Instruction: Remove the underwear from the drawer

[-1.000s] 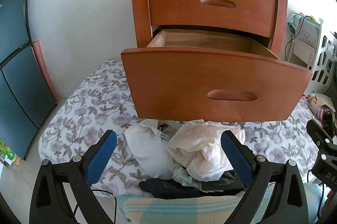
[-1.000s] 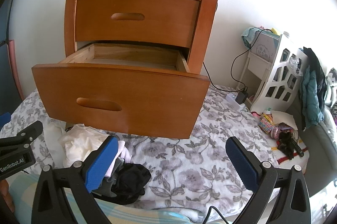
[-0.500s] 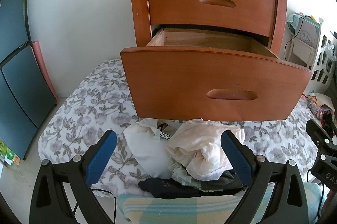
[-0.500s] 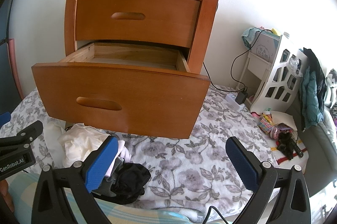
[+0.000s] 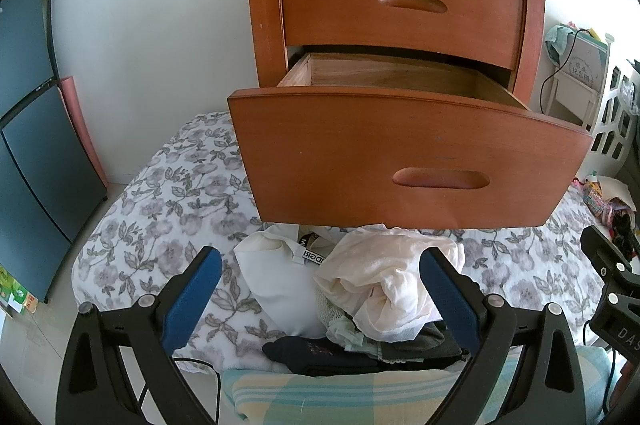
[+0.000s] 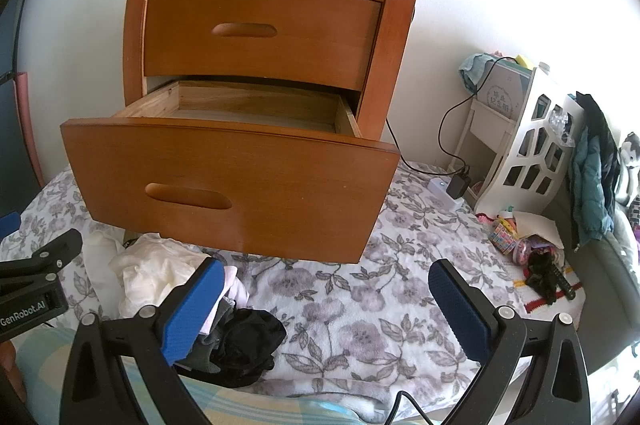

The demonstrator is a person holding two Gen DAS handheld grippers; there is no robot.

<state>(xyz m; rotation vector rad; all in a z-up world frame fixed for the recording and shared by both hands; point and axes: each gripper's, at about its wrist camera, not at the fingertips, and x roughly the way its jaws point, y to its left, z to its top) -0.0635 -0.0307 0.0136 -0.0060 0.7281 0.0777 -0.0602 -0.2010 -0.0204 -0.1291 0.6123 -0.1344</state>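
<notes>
Underwear pile (image 5: 360,297) below open lower drawer (image 5: 400,161) | left gripper (image 5: 320,297), right gripper (image 6: 326,309) jaws spread, empty | left gripper body reads "GenRobot.AI"

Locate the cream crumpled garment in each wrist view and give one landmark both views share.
Left wrist: the cream crumpled garment lies low and centre-right, between the left gripper fingers, below the open drawer.
Right wrist: the garment lies lower left, left of the right gripper.
Shared landmark: the open drawer front with its oval handle.
</notes>
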